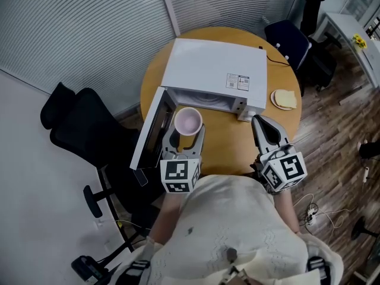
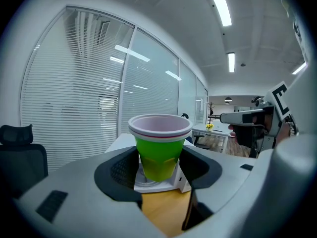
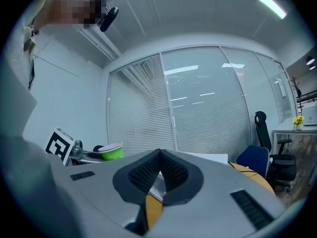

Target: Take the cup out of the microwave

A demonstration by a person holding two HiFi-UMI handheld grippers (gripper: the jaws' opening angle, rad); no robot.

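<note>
A green paper cup [image 2: 158, 152] with a white rim and pale pink inside [image 1: 188, 121] is held upright in my left gripper [image 1: 183, 140], whose pads press its sides, just in front of the white microwave [image 1: 214, 73]. The microwave door [image 1: 148, 130] hangs open at the left. My right gripper [image 1: 263, 130] is shut with nothing in it, over the round wooden table [image 1: 222, 144] to the right of the microwave's front corner. In the right gripper view the cup [image 3: 112, 151] shows far left.
A small plate with a slice of bread [image 1: 284, 99] sits at the table's right edge. A black office chair [image 1: 80, 135] stands left of the table, a dark blue chair [image 1: 288, 40] behind it. A cable [image 1: 274, 57] runs from the microwave's back.
</note>
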